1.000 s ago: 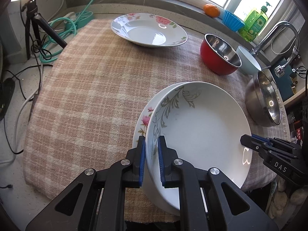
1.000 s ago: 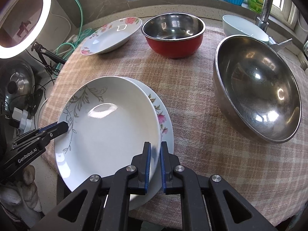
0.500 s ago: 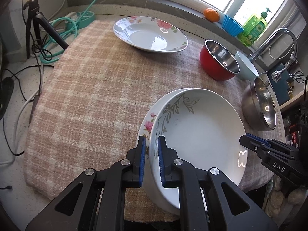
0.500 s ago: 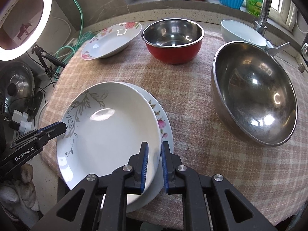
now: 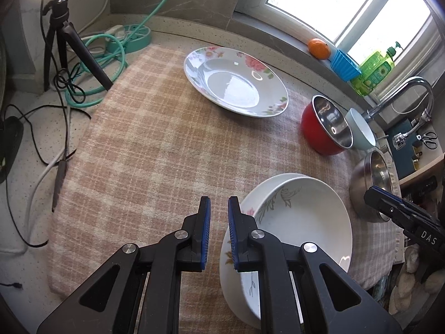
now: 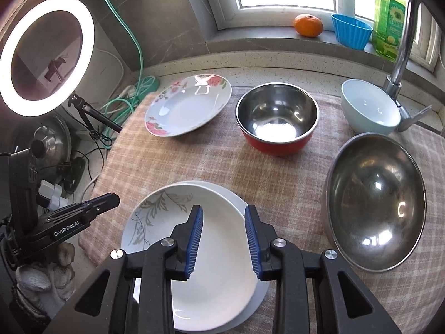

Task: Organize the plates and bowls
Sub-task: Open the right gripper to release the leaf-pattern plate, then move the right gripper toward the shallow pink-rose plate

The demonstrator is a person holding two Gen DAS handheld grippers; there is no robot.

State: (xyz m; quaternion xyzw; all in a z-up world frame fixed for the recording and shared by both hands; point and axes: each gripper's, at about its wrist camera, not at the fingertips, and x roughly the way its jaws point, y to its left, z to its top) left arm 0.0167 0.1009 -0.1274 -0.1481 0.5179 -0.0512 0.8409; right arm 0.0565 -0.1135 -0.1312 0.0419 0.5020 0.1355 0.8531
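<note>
A white plate with a grey leaf pattern (image 5: 300,222) (image 6: 217,250) lies on a floral plate (image 5: 249,211) (image 6: 236,197) at the near edge of the plaid cloth (image 5: 139,153). My left gripper (image 5: 218,214) (image 6: 115,197) is just left of the stack's rim, its jaws nearly together with nothing between them. My right gripper (image 6: 224,222) (image 5: 371,194) hangs above the stack's near edge. Its jaws are opening and its pads are clear of the plate. A second floral plate (image 5: 236,80) (image 6: 189,105) sits at the far side.
A red bowl with a steel inside (image 5: 325,128) (image 6: 278,117), a pale blue bowl (image 6: 370,108) and a large steel bowl (image 6: 375,208) stand to the right. The faucet (image 6: 400,55) is behind them. A ring light (image 6: 47,55), tripod (image 5: 64,36), hose and cables crowd the left.
The left gripper has come off the plate rim and shifted left. The right jaws have parted from the rim and risen. The two stacked plates stay on the cloth.
</note>
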